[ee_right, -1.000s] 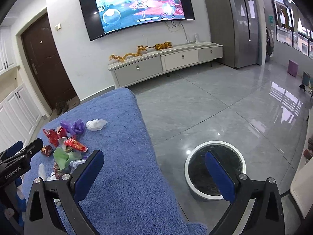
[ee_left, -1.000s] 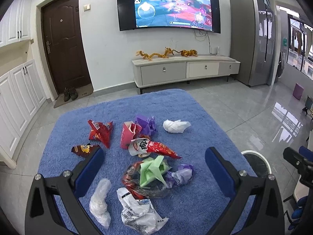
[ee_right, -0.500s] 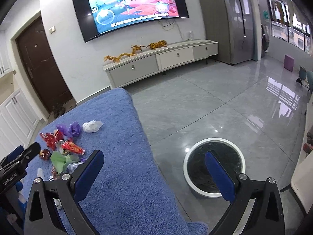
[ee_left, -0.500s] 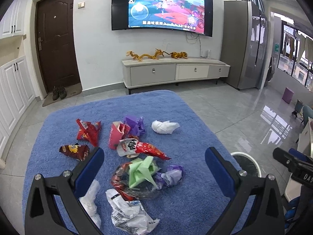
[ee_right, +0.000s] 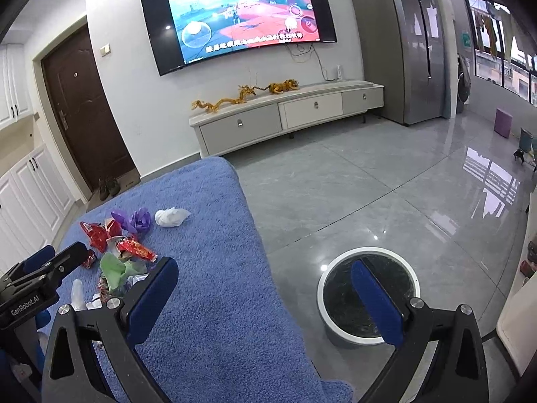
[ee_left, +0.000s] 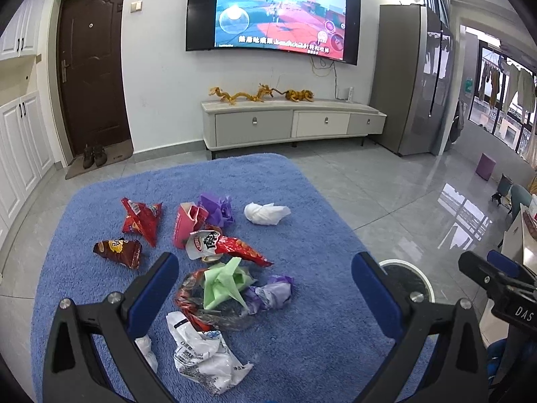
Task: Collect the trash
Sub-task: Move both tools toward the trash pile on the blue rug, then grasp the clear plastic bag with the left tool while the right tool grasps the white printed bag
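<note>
Nothing looked collected yet. The whole scatter of trash lay on the blue-covered counter (ee_left: 302, 352): a white tissue wad (ee_left: 265, 213) furthest out, purple wrap (ee_left: 216, 208) and a pink carton (ee_left: 186, 223) behind a red-and-white snack wrapper (ee_left: 228, 247), two more red snack bags (ee_left: 142, 220) and (ee_left: 117, 252) to the left, and nearer in a green paper crumple (ee_left: 223, 280) on clear film, a pale purple bag (ee_left: 273, 294) and a white printed bag (ee_left: 204, 357). The bin (ee_right: 368, 297) stood on the tiled floor just off the counter's right edge — its dark inside showed no trash that I could make out.

The left gripper (ee_left: 261, 288) hung above the near pile with its jaws spread wide and nothing between them; the green crumple and the pale purple bag sat roughly in its line. The right gripper (ee_right: 265, 294) was likewise wide open and empty, straddling the counter's right edge with the bin framed beside its right finger.

So every piece was judged still to go. Room seemed generous: the counter's right half was bare fabric, the floor around the bin was open, and the two grippers were well apart — though the trash was bunched closely, so a single pinch might drag a neighbour along.
</note>
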`<state>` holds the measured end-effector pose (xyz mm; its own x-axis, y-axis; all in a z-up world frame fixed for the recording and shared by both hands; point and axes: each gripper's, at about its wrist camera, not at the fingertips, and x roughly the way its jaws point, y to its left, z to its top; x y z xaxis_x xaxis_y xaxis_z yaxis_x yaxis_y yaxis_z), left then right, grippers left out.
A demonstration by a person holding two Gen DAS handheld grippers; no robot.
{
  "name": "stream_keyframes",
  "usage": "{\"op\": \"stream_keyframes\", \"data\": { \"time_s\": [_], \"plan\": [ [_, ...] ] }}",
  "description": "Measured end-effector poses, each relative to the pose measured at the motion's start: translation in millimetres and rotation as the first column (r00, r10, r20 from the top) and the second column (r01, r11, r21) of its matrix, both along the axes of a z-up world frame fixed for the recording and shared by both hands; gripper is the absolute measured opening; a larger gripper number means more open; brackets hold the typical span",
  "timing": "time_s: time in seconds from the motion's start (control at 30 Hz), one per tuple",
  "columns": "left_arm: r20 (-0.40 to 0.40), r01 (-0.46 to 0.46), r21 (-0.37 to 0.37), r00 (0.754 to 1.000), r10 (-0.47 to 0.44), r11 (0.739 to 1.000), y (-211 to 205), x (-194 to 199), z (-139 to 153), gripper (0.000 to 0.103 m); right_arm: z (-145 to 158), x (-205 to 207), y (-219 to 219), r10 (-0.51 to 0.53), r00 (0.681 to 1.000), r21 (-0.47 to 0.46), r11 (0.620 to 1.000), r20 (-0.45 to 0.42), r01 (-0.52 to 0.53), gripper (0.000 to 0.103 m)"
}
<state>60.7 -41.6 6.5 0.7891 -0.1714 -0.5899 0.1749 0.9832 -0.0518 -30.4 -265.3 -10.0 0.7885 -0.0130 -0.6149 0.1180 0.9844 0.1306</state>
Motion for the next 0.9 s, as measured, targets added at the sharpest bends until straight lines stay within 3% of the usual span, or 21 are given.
{"op": "stream_keyframes", "data": {
  "time_s": [0.57,0.73,0.9],
  "plan": [
    [0.046,-0.019,-0.016,0.999,0.019,1.0,11.5,-40.2,13.1,0.103,23.0,-37.8,20.7,0.096,0.994,0.018,0.995,0.051,-0.097,0.103],
    [0.054,-0.092,-0.017,0.994,0.093,0.996,49.1,-42.1,13.2,0.103,29.3,-40.1,42.8,0.164,0.984,0.0,0.986,0.074,-0.165,0.103],
    [0.031,-0.22,-0.011,0.975,0.221,0.975,108.7,-36.6,1.8,0.102,31.2,-33.5,64.7,0.231,0.969,-0.019,0.973,0.083,-0.23,0.103]
  ]
}}
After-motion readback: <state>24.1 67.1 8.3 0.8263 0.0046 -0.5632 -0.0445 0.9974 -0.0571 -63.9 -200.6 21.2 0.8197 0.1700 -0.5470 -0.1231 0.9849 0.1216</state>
